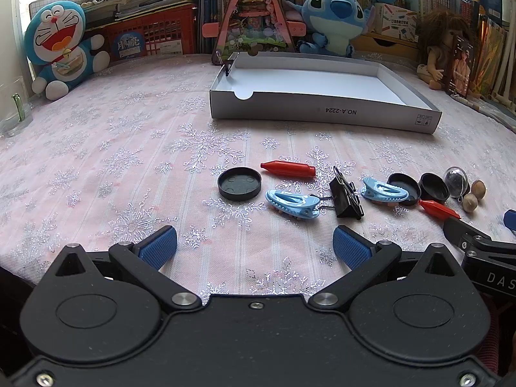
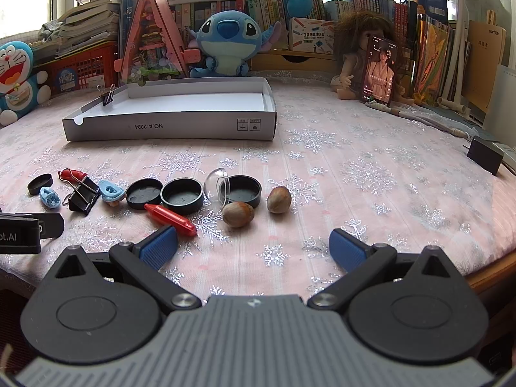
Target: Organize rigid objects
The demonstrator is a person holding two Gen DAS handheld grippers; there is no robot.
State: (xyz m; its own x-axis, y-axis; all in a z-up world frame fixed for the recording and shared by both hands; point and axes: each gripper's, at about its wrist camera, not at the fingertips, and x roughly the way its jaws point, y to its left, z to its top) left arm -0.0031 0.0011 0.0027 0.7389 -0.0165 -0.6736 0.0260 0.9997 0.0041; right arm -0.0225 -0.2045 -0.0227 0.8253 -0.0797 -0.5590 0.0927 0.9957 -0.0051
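A shallow white box [image 1: 322, 114] [image 2: 167, 127] stands at the back with a small binder clip [image 2: 108, 95] on its left rim. Small items lie in a row on the pink cloth: black lids [image 1: 239, 183] [image 2: 182, 195], red caps [image 1: 288, 169] [image 2: 171, 219], blue clips [image 1: 292, 203] [image 2: 111, 190], a black binder clip [image 1: 346, 198] [image 2: 82, 193], a clear half-sphere [image 2: 217, 185] and two nuts [image 2: 238, 214] [image 2: 279, 199]. My left gripper [image 1: 254, 246] is open and empty, just short of the blue clip. My right gripper [image 2: 253, 246] is open and empty, just short of the nuts.
Plush toys [image 1: 61, 48] [image 2: 227, 43], a doll [image 2: 358, 54], a pink triangular toy house [image 1: 254, 22], red baskets and books line the back. A glass [image 1: 13, 109] stands at far left. A black block [image 2: 485, 154] sits at the right table edge.
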